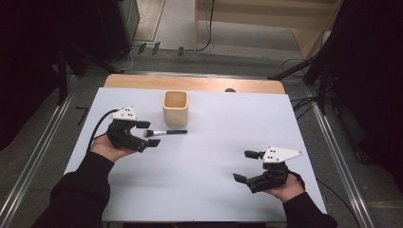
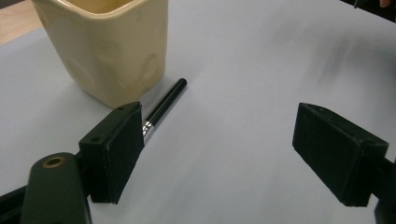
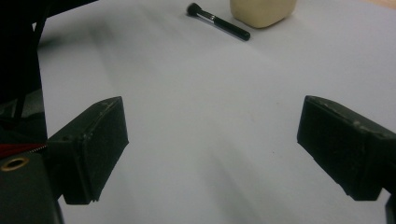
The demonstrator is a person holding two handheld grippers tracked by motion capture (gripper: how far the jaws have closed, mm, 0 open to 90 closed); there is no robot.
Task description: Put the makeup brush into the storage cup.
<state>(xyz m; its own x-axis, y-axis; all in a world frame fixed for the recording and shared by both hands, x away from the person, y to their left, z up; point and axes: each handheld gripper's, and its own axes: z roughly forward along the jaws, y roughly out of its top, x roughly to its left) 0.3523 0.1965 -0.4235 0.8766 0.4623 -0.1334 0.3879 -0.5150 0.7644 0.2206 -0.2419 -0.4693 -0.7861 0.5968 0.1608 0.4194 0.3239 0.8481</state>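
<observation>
Forearms enter at lower frame, each hand holding a tool, left tool (image 1: 145,134) and right tool (image 1: 247,166) both wide open and empty, while the makeup brush (image 1: 165,132), probably light, rigid and best gripped mid-handle, lies left of centre before the beige cup (image 1: 175,108) on the tabletop (image 1: 204,156).

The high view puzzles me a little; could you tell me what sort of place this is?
Probably a lab or studio set up for recording. A white-covered table stands between metal floor rails, with loose cables on the floor beyond and dark curtains on both sides.
</observation>
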